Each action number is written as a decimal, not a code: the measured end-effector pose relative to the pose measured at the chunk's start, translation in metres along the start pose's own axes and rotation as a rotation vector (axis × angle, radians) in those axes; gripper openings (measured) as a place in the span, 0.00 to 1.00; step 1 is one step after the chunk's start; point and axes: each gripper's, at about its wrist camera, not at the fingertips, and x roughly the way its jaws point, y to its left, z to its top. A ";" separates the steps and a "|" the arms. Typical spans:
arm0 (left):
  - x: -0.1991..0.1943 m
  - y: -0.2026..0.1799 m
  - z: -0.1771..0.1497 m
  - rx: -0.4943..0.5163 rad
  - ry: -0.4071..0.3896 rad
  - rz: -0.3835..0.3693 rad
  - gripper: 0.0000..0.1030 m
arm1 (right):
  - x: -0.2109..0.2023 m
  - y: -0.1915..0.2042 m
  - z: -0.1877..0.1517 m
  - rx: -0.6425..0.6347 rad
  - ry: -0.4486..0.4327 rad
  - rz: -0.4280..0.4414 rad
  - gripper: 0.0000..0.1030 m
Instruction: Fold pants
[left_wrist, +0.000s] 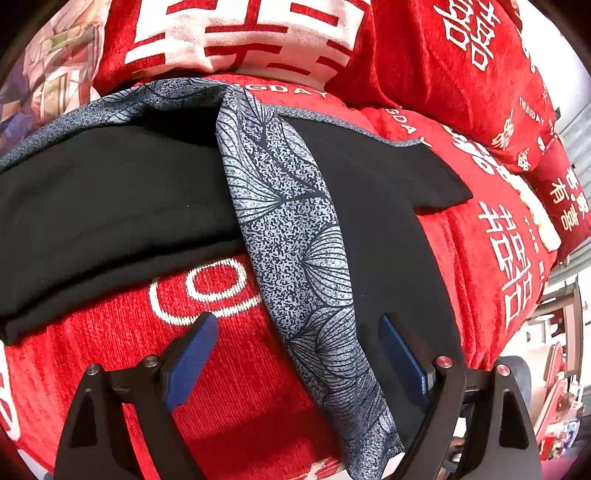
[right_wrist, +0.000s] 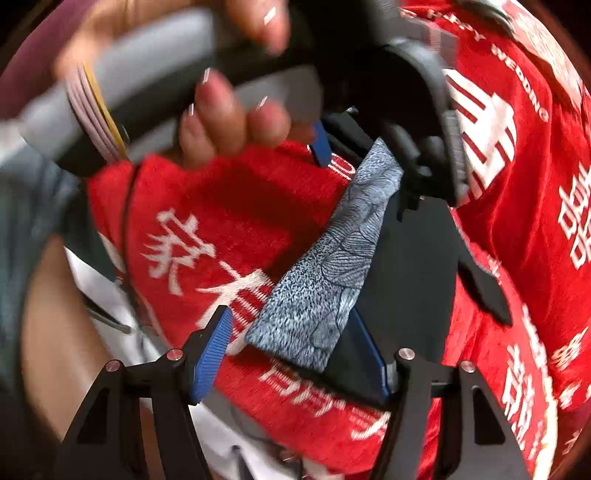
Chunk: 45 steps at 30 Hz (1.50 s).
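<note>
The pants (left_wrist: 288, 221) are black with a grey leaf-patterned band and lie spread on a red bedspread (left_wrist: 229, 387). In the left wrist view my left gripper (left_wrist: 299, 354) is open, its blue pads either side of the patterned band's near end. In the right wrist view my right gripper (right_wrist: 295, 350) is open around the other end of the patterned band (right_wrist: 325, 291), with black cloth against its right pad. The left gripper and the hand holding it (right_wrist: 229, 110) show at the top of that view.
Red pillows with white characters (left_wrist: 240, 33) are stacked behind the pants. The bed edge drops off at the right (left_wrist: 554, 280), with furniture beyond. A person's body and white cloth (right_wrist: 110, 317) are at the left in the right wrist view.
</note>
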 end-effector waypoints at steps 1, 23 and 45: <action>0.000 -0.002 0.000 0.003 0.000 0.006 0.87 | 0.004 -0.003 0.000 0.014 0.014 0.025 0.15; -0.016 -0.044 0.128 0.045 -0.132 0.059 0.52 | 0.007 -0.361 0.017 0.878 -0.188 0.148 0.07; 0.038 0.034 0.118 -0.023 -0.071 0.264 0.78 | 0.107 -0.444 -0.052 1.293 -0.135 0.291 0.60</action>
